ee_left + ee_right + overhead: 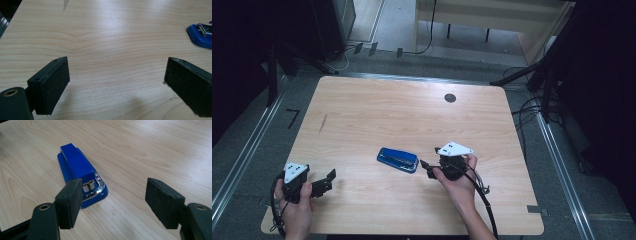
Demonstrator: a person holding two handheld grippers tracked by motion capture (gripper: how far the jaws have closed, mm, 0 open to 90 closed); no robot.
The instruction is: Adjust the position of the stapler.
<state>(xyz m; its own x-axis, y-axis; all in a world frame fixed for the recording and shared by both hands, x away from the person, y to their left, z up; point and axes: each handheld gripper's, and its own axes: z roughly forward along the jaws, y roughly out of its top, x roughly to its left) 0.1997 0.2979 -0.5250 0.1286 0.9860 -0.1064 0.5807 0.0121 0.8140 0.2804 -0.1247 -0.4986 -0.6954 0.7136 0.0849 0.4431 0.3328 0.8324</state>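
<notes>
We approach the blue stapler (80, 170).
Both grippers' fingers (71, 202) gape empty; next, we centre the right pair around its near end.

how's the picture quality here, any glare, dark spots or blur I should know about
High view: table evenly lit, surroundings nearly black. Left gripper view: pale glare band on the wood, stapler cut by the frame edge. Right gripper view: stapler sharp, near pads slightly soft.

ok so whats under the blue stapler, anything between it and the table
The blue stapler lies flat with its base on the bare wooden table. Nothing shows poking out round its edges. The patch straight beneath the base is covered, so I cannot see it.
</notes>
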